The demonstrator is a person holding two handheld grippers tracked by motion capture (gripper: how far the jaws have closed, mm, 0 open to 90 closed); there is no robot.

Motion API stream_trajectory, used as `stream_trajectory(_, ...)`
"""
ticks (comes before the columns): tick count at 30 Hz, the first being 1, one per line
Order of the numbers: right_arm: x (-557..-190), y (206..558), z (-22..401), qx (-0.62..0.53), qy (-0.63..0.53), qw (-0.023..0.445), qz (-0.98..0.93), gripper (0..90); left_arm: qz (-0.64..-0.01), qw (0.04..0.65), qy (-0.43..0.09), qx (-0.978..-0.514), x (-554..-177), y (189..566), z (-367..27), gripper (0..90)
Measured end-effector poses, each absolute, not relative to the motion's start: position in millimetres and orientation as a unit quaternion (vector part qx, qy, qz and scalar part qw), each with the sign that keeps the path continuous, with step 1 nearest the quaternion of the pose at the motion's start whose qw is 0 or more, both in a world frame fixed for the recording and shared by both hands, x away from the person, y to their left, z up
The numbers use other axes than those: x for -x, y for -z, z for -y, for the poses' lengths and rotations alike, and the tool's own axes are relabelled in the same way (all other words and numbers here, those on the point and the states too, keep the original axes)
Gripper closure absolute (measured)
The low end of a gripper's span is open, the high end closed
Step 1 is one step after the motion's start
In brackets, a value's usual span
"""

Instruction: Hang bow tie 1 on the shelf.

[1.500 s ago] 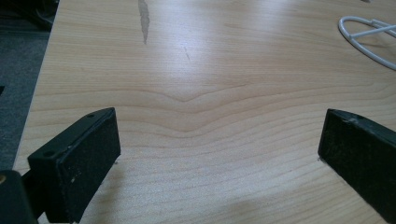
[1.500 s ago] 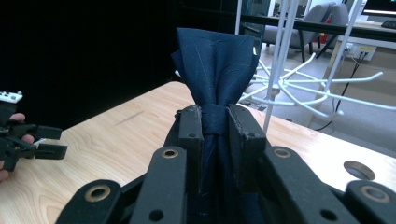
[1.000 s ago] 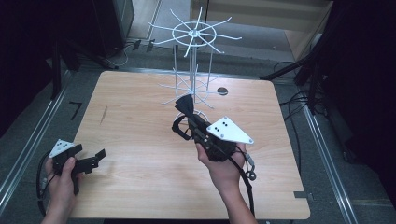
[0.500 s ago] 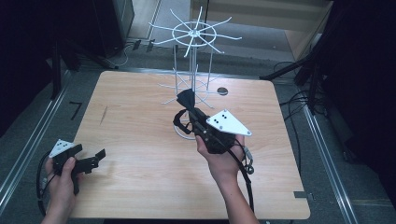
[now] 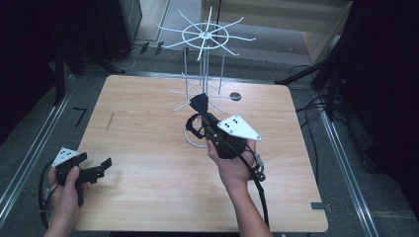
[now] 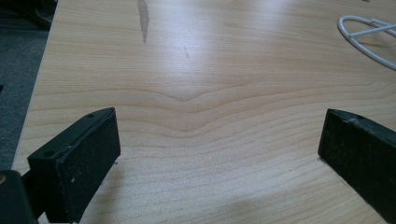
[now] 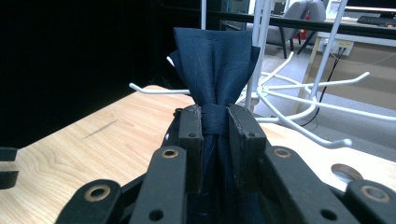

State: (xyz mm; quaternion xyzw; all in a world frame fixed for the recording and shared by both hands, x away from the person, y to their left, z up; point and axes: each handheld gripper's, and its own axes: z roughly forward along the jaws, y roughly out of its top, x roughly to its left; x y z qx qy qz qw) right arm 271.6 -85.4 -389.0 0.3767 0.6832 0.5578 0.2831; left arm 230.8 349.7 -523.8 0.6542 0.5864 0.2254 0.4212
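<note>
The right claw (image 7: 215, 135) is clamped on the knot of a dark navy fabric bow tie (image 7: 214, 70), its long axis upright. The white wire hook stand (image 5: 205, 74) rises just beyond it, lower hooks nearest. The left claw (image 6: 217, 154) gapes empty over the wooden bench (image 5: 148, 123), well apart.

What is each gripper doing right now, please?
Left gripper: open, nothing between its jaws, over the wooden table.
Right gripper: shut on the dark navy fabric bow tie, near the white wire rack.
</note>
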Motion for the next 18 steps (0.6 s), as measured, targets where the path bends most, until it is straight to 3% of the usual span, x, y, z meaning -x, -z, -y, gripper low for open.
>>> stream_trajectory(18,-272.0,415.3,86.6,-0.386,-0.555,0.284,-0.680,76.5,-0.586,0.421,-0.225,-0.655,-230.8,523.7,-349.7,0.0)
